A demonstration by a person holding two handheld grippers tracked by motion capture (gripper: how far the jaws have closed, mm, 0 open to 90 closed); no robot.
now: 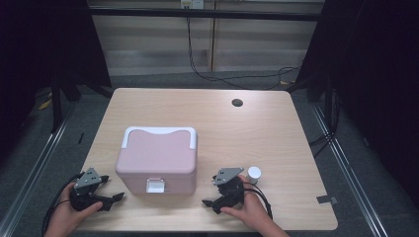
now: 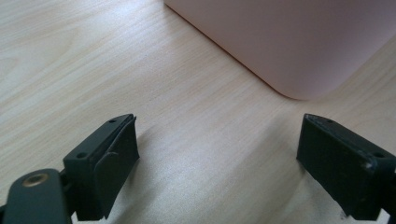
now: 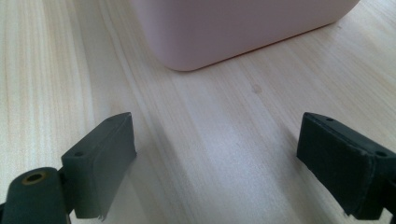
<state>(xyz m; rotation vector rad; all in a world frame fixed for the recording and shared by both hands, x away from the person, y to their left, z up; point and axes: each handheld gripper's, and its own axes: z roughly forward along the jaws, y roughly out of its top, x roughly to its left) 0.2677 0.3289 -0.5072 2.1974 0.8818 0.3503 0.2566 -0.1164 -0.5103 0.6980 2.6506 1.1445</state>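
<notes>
The pink box [image 1: 157, 159] stands at lower centre of the high view, between the left gripper [image 1: 109, 188] and the right gripper [image 1: 210, 192]; both are open, empty, equally near.

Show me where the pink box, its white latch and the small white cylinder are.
pink box [image 1: 157, 159]: high view, middle of its lid.
white latch [image 1: 155, 186]: high view, centre of the clasp on the front wall.
small white cylinder [image 1: 254, 173]: high view, its round top.
</notes>
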